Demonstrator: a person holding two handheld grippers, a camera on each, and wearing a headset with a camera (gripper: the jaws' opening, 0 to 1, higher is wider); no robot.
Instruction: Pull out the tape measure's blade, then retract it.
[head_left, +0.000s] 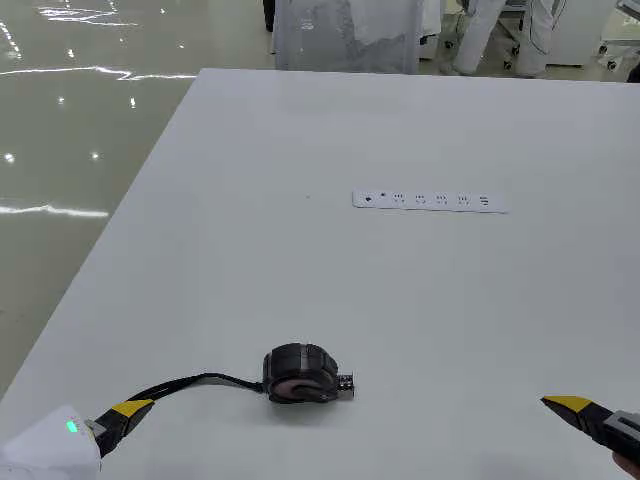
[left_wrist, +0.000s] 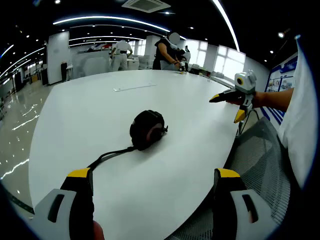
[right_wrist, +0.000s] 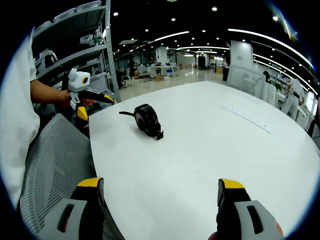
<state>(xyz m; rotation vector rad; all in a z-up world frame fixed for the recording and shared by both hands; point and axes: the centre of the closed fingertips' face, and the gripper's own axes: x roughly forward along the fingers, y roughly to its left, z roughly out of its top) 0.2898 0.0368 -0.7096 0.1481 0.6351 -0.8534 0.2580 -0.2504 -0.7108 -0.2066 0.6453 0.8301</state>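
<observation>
So L gripper (left_wrist: 153, 172) & R gripper (right_wrist: 160, 181) fingers apart, tape measure (head_left: 300, 375) on table (head_left: 400, 290) btwn.

tape measure (head_left: 300, 375) 1 | tongs 2: left tongs (left_wrist: 153, 175), right tongs (right_wrist: 160, 183) | power strip (head_left: 430, 201) 1

A wide, white, matte tabletop (head_left: 300, 260) stretches away towards the room's far side, its left edge running diagonally beside a glossy floor (head_left: 60, 120). Near the front edge a dark tape measure (head_left: 300, 375) lies on it, the metal end of the blade sitting at the case mouth on the right. A black strap (head_left: 190, 382) trails from the case's left side, lying loose on the surface. Well apart from these, farther back, a long white strip (head_left: 430, 201) with a row of small dark marks lies flat, parallel to the far edge.
</observation>
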